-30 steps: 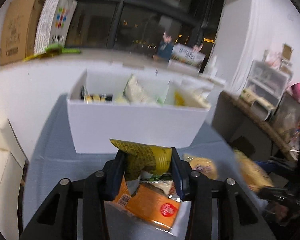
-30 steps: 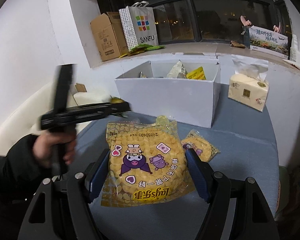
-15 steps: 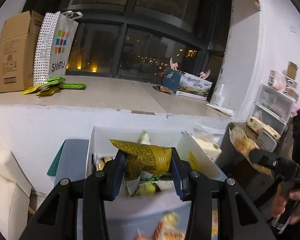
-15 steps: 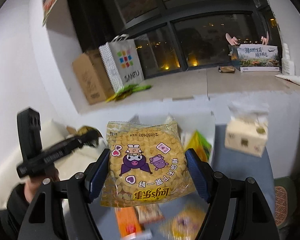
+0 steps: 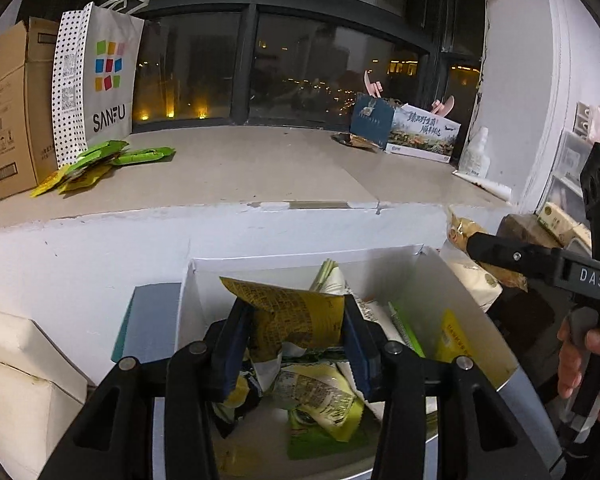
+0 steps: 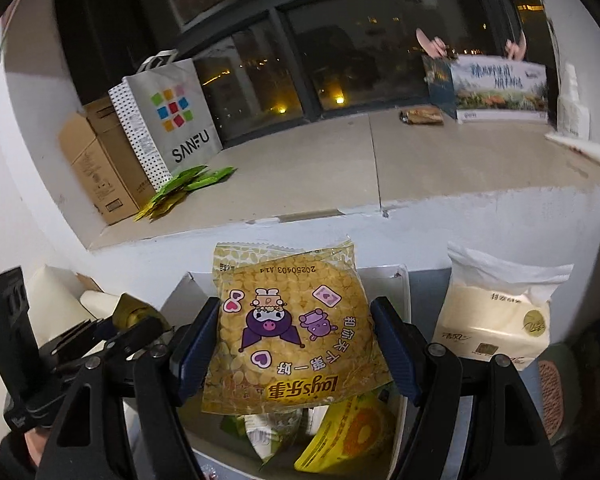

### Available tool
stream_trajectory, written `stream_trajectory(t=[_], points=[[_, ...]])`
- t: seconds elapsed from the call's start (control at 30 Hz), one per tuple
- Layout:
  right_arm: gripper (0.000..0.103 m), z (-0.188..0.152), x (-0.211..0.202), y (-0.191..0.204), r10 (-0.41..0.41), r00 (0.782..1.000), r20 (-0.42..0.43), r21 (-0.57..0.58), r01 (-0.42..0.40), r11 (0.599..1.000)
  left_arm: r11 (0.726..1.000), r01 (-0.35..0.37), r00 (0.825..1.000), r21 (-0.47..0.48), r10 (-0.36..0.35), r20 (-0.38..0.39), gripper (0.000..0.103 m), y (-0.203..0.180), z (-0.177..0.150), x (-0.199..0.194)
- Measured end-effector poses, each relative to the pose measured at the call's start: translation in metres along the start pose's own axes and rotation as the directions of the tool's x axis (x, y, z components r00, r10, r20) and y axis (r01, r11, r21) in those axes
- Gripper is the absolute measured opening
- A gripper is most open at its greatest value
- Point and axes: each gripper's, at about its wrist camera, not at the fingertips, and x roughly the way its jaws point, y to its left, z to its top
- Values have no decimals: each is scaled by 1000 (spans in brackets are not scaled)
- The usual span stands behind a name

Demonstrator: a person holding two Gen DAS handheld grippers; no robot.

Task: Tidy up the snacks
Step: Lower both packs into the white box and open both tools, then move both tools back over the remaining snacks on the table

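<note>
Over the white box [image 5: 452,280], my left gripper [image 5: 296,340], jaws opening, pinches a crumpled yellow packet [image 5: 288,316]; my right gripper [image 6: 296,344] clamps a see-through Lay's bag [image 6: 296,332].

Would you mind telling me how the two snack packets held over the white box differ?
The yellow packet in the left tool is crumpled and narrow; the Lay's packet in the right tool is flat, round and wider, with cartoon figures. The left jaws are opening; the right grip. Both hang above the white box.
</note>
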Motion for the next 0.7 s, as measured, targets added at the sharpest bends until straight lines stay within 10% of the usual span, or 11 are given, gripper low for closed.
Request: stream_trajectory(t=[0.07, 0.17, 0.23, 0.7], points=[[79, -1, 4, -4, -5, 1000, -7, 4, 5, 1000, 1000, 9, 1000, -4, -9, -9, 51, 2, 0, 1], [84, -3, 8, -2, -4, 1000, -18, -26, 4, 1000, 1000, 3, 1000, -29, -4, -29, 103, 5, 0, 2], [103, -4, 12, 0, -14, 999, -37, -40, 13, 999, 999, -1, 1000, -50, 1, -6, 103, 9, -1, -3], [103, -34, -57, 15, -14, 998, 55, -196, 25, 980, 1000, 4, 998, -9, -3, 69, 103, -11, -29, -88]])
